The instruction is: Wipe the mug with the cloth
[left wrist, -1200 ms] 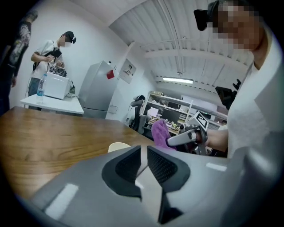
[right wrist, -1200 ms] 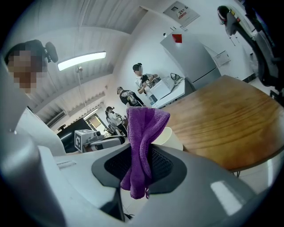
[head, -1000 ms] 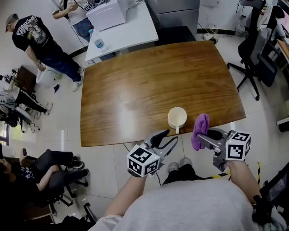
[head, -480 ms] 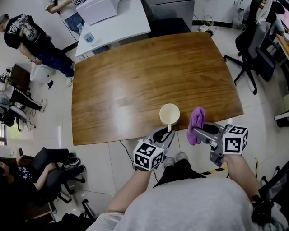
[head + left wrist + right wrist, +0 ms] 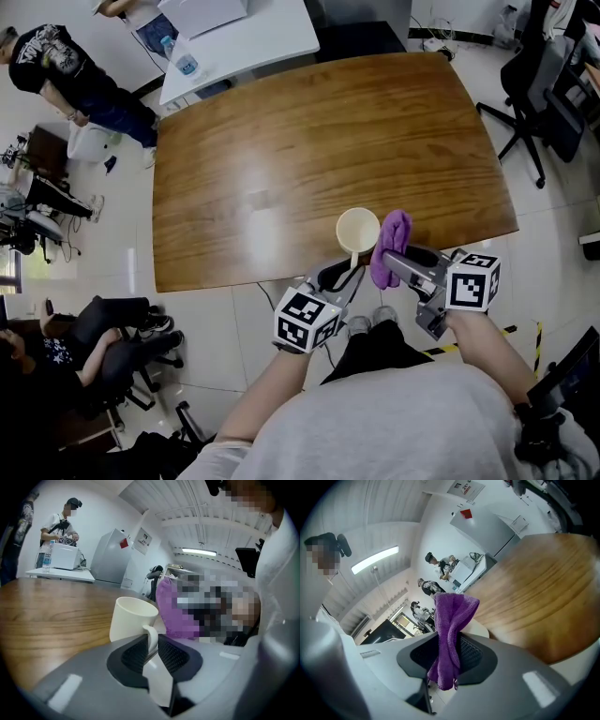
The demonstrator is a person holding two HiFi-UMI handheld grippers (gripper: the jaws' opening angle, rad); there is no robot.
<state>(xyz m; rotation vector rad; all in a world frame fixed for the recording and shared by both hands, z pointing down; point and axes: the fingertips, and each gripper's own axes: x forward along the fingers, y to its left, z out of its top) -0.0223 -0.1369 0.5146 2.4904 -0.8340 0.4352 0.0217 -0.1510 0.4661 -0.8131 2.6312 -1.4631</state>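
Note:
A cream mug (image 5: pixel 357 228) stands upright near the front edge of the wooden table (image 5: pixel 281 141), its handle (image 5: pixel 353 259) turned toward me. My left gripper (image 5: pixel 345 274) reaches in from below. Its jaws have just been closing, and in the left gripper view the pads (image 5: pixel 133 653) clamp the mug's handle (image 5: pixel 152 634). The mug (image 5: pixel 131 618) itself fills the middle of that view. My right gripper (image 5: pixel 392 262) is shut on a purple cloth (image 5: pixel 392 234), which hangs bunched right beside the mug's right side. The cloth (image 5: pixel 452 616) rises out of the right gripper (image 5: pixel 449 644).
A white table (image 5: pixel 234 37) with a water bottle (image 5: pixel 185 64) stands beyond the far left corner. A person (image 5: pixel 66 75) stands at the upper left; another sits in a chair (image 5: pixel 103 347) at the lower left. Office chairs (image 5: pixel 553 103) are at the right.
The left gripper came down to the table edge and its jaws narrowed around the mug's handle. The right gripper carried the cloth left, close against the mug.

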